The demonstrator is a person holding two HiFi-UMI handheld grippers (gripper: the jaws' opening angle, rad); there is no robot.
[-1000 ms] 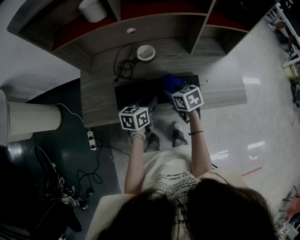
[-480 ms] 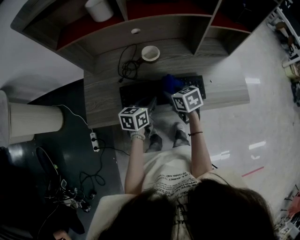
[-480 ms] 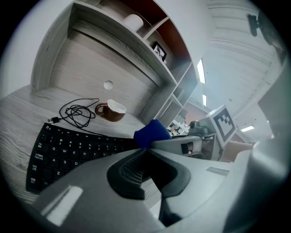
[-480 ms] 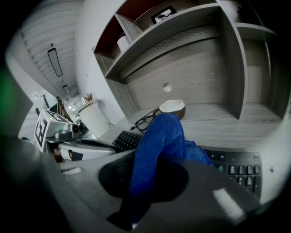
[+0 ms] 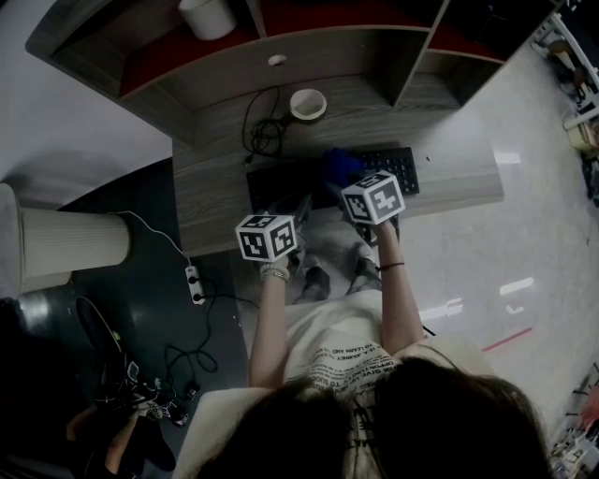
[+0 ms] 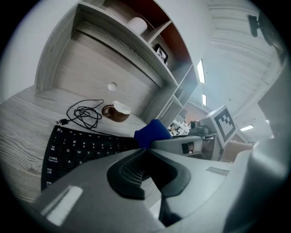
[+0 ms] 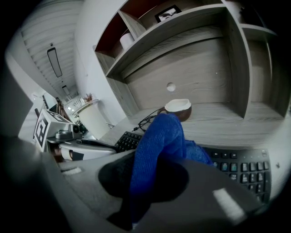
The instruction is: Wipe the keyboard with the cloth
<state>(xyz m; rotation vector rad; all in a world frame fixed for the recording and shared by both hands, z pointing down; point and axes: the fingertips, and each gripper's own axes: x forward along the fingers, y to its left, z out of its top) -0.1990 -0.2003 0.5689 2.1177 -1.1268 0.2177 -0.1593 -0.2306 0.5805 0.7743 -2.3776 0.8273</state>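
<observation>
A black keyboard (image 5: 393, 168) lies along the front of the grey wooden desk (image 5: 211, 187). My right gripper (image 5: 339, 185) is shut on a blue cloth (image 5: 342, 166), which rests on the middle of the keyboard. In the right gripper view the cloth (image 7: 159, 141) bunches up between the jaws, over the keys (image 7: 245, 166). My left gripper (image 5: 299, 208) hovers at the desk's front edge, just left of the cloth, shut with nothing between its dark pads (image 6: 132, 170). The left gripper view shows the keyboard's left half (image 6: 77, 145) and the cloth (image 6: 152, 132).
A brown, white-lined cup (image 5: 307, 104) and a coiled black cable (image 5: 262, 136) lie behind the keyboard. Shelving rises at the desk's back with a white cup (image 5: 208, 14) on it. A pale ribbed bin (image 5: 65, 243) and a power strip (image 5: 195, 281) are on the floor to the left.
The desk and keyboard have drifted right and up in the head view while both grippers stayed put, so the cloth now lies slightly farther left along the keyboard.
</observation>
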